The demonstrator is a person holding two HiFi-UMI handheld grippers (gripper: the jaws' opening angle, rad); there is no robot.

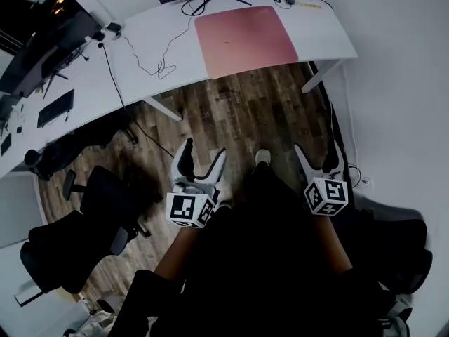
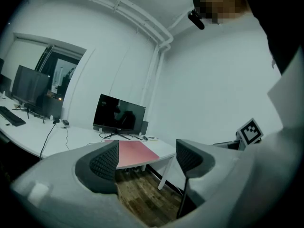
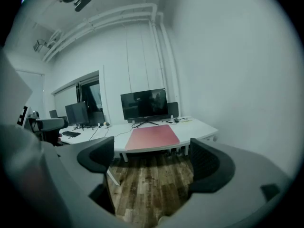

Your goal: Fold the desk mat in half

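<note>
You stand on a dark wooden floor, some way back from a long white desk that curves along the white wall. On the desk a black monitor stands at the back, thin black cables lie across the top, and a keyboard is far at the left. Black office chairs stand on the floor at your left side.

The desk mat is pink. It lies flat and unfolded on the right part of the desk, just in front of the monitor, with its near edge close to the desk edge.

Your left gripper has its jaws spread and nothing is between them. Your right gripper has its jaws spread too, also empty. Both point toward the desk, and the desk mat is well apart from them, with the floor in between.
</note>
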